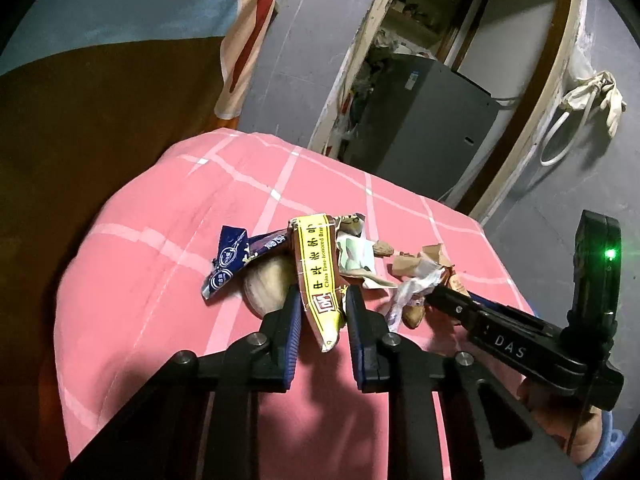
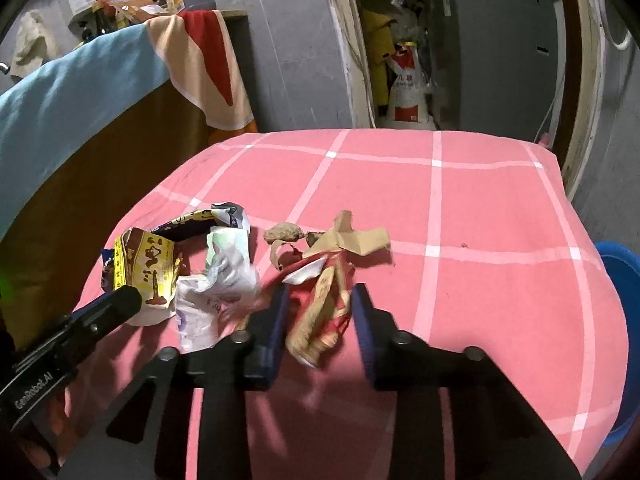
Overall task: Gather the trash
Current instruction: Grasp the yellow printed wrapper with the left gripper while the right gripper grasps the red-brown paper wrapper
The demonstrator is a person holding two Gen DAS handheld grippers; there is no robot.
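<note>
- Trash sits in a loose heap on the pink checked cloth (image 2: 480,208) covering the table, toward its near-left part in the right wrist view.
- Left gripper (image 1: 322,312) has its jaws pinched nearly together on a yellow-and-brown wrapper (image 1: 318,276). The wrapper is a long strip, its long axis running straight away from the camera, near end poking out toward the lens between the blue pads.
- Right gripper (image 2: 318,312) is also nearly closed, on a crumpled red-and-tan wrapper (image 2: 320,312). It runs lengthwise between the fingers, slightly tilted, with its lower end hanging toward the camera. Can't tell for sure if both pads press it.
- Still lying in the pile: a dark blue wrapper (image 1: 230,264), a white crumpled wrapper (image 2: 216,292), torn brown paper (image 2: 356,236) and a small brownish lump (image 2: 283,233) just beside it.
- A blue bin (image 2: 622,276) peeks out past the table's right edge.
</note>
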